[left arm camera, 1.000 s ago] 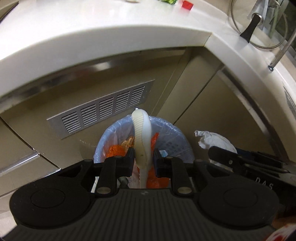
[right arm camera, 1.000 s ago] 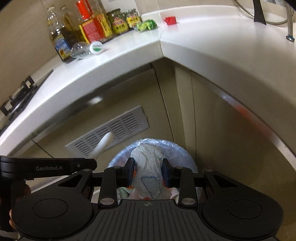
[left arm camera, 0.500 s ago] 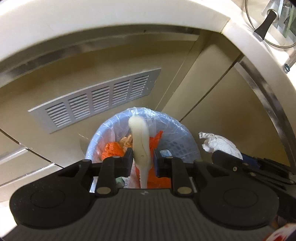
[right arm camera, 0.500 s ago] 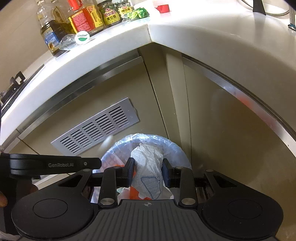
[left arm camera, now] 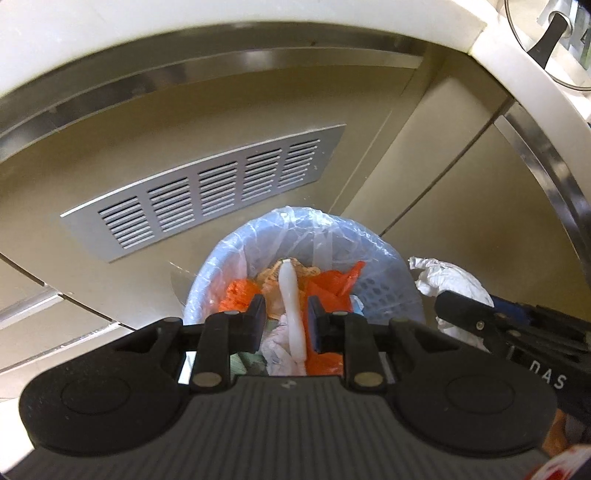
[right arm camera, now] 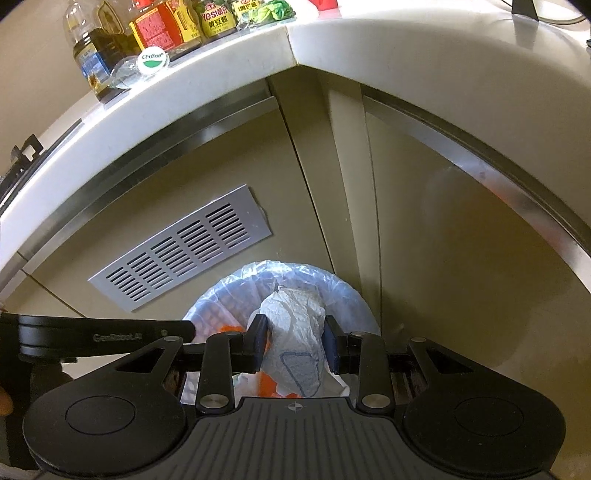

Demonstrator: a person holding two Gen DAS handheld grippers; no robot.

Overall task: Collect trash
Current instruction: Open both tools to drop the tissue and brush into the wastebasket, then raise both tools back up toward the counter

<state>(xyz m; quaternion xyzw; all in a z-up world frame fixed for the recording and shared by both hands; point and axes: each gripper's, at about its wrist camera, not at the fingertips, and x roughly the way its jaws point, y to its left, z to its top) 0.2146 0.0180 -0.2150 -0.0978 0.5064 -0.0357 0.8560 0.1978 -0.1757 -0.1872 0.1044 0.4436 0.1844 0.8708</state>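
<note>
A blue lattice bin with a clear liner stands on the floor against the cabinet, with orange plastic scraps inside. My left gripper hangs over it, open. A long white strip shows between its jaws with a gap on each side, low over the rubbish. My right gripper is shut on a crumpled white paper with blue lines, above the bin. In the left wrist view that paper and its gripper's black finger sit at the right.
A grey vent grille is set in the beige cabinet behind the bin. The white counter edge curves overhead, carrying sauce bottles. A glass pot lid lies on the counter at the right. A fingertip shows at the left edge.
Both grippers have sunk toward the bin. The white strip, gripped between the left pads before, has come free and looks smaller and lower. The right gripper keeps its paper.
</note>
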